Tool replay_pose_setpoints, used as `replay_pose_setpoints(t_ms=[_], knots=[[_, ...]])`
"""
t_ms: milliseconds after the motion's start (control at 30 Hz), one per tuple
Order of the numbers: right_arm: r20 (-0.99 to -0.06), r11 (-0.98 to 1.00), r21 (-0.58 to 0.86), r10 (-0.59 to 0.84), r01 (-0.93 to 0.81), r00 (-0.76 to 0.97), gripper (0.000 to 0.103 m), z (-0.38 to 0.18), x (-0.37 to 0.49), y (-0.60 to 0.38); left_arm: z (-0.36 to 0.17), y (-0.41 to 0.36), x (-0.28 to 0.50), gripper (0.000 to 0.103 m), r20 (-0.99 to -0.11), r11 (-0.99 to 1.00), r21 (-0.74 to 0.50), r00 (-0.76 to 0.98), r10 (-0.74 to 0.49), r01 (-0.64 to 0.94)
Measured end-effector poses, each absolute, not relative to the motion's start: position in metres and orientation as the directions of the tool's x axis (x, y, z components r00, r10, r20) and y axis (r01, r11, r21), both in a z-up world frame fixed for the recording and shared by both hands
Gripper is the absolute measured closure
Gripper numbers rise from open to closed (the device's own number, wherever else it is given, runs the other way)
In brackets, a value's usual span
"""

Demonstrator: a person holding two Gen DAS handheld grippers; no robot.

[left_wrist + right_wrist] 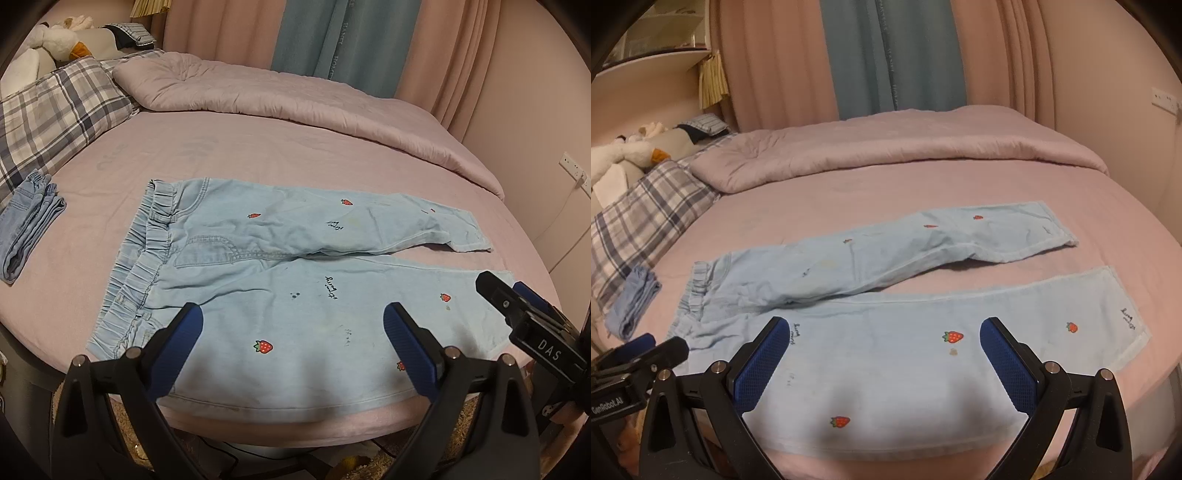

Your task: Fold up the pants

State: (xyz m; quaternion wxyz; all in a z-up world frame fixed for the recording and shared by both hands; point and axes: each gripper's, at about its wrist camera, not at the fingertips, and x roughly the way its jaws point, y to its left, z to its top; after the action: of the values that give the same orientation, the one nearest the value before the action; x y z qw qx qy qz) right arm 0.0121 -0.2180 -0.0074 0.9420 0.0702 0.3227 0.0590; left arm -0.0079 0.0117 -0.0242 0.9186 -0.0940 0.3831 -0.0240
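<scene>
Left wrist view shows the pants (280,266) lying flat on the pink bed (258,155), waistband toward the plaid pillow (55,110), both legs stretched to the right with a narrow gap between them. The left gripper (293,328) hangs over the near leg with its jaws spread wide and nothing between them; the right gripper (884,345) is the same, wide apart and empty, over the lower part of that near leg. Another folded blue garment (29,229) lies well apart (not part of this step, I think). The first fold seems not yet begun. To do it well, I would pinch the near edge at two places, waist side and cuff side, then carry the near leg evenly over the far leg so the seams meet without wrinkles.
</scene>
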Motion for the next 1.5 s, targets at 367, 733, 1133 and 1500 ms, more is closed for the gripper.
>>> replay_pose_setpoints(t_ms=[367, 733, 1133, 1500], knots=[[-0.603, 0.983, 0.177, 0.153, -0.055, 0.783, 0.0, -0.008, 0.013, -0.221, -0.026, 0.01, -0.007, 0.005, -0.703, 0.982, -0.19, 0.701, -0.12, -0.022], [-0.604, 0.982, 0.182, 0.149, -0.047, 0.783, 0.0, -0.008, 0.012, -0.225, -0.027, 0.008, -0.008, 0.006, -0.705, 0.982, -0.191, 0.697, -0.128, -0.013], [-0.605, 0.982, 0.184, 0.141, -0.035, 0.784, 0.0, -0.008, 0.011, -0.229, -0.027, 0.006, -0.009, 0.006, -0.707, 0.981, -0.194, 0.693, -0.141, 0.001], [-0.608, 0.981, 0.192, 0.138, -0.024, 0.782, 0.0, -0.009, 0.01, -0.234, -0.028, 0.005, -0.009, 0.007, -0.712, 0.981, -0.193, 0.688, -0.143, 0.004]])
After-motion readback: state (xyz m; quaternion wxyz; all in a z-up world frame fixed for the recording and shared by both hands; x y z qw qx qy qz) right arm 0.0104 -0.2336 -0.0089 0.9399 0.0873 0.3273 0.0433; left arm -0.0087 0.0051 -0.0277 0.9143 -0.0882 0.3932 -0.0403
